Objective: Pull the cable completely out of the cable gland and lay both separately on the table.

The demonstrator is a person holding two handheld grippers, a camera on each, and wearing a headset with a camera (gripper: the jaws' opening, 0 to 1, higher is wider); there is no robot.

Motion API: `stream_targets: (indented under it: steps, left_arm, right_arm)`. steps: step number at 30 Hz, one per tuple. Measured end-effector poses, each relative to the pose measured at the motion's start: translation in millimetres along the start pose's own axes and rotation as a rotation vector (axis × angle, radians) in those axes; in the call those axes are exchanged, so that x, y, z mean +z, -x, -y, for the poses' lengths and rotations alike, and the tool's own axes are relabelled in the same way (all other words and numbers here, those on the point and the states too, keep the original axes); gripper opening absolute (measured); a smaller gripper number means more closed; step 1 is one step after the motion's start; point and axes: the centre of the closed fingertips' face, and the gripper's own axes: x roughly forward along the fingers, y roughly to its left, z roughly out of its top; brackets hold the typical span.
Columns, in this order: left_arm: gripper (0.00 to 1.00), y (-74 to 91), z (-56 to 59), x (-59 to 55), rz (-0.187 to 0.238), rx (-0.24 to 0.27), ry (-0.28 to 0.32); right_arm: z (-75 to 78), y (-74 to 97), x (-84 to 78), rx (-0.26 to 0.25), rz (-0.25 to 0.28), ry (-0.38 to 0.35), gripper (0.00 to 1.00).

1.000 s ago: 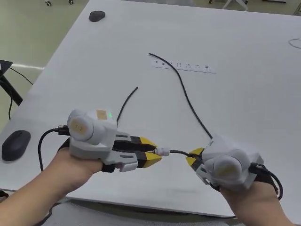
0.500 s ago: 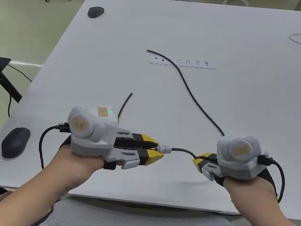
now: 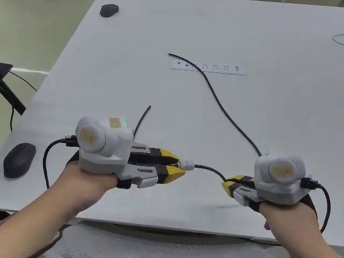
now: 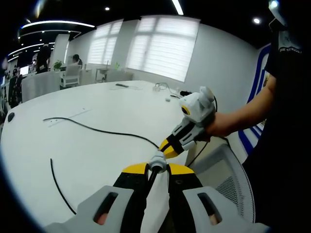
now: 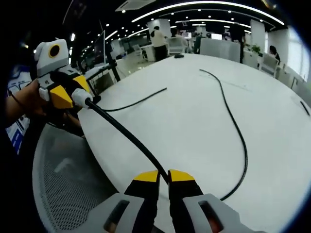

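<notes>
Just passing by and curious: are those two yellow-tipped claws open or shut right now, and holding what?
Left gripper: shut on the cable gland, at its jaw tips.
Right gripper: shut on the cable.

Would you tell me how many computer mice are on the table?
2. The far mouse lies by the table's far edge; the near mouse at its left edge. More may sit out of view.
</notes>
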Motion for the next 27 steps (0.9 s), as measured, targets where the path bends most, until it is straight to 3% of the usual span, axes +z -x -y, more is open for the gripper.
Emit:
stream_targets:
  steps: [3, 5, 9, 14, 18, 21, 27]
  left_arm:
    - [0.15, 1.9, -0.4, 0.7, 0.004, 0.000, 0.002]
    - [0.15, 3.1, -1.3, 1.0, 0.007, 0.004, 0.004]
    - [0.15, 4.6, -2.1, -0.5, 0.005, 0.007, 0.009]
    - [0.15, 3.9, -0.5, -1.2, 0.005, 0.004, 0.010]
    - [0.15, 2.5, 0.3, -1.0, 0.004, 0.000, 0.010]
    - [0.15, 1.2, 0.6, -1.8, 0.000, -0.004, 0.017]
    - [0.15, -0.2, 1.8, -2.0, -0.003, -0.008, 0.010]
  right_arm:
    - [-2.1, 3.9, 2.5, -0.001, 0.011, 0.061, 0.02]
    - [-5.5, 7.3, 7.6, 0.019, 0.042, 0.055, 0.03]
    - [-5.1, 11.5, 9.7, 0.012, 0.043, 0.064, 0.05]
    - [-8.3, 14.8, 19.4, 0.001, 0.062, 0.134, 0.15]
    - [-16.9, 17.1, 28.2, 0.009, 0.069, 0.238, 0.23]
    - [-26.7, 21.5, 37.4, -0.005, 0.064, 0.373, 0.23]
    - [-49.1, 23.5, 56.0, 0.010, 0.077, 0.483, 0.22]
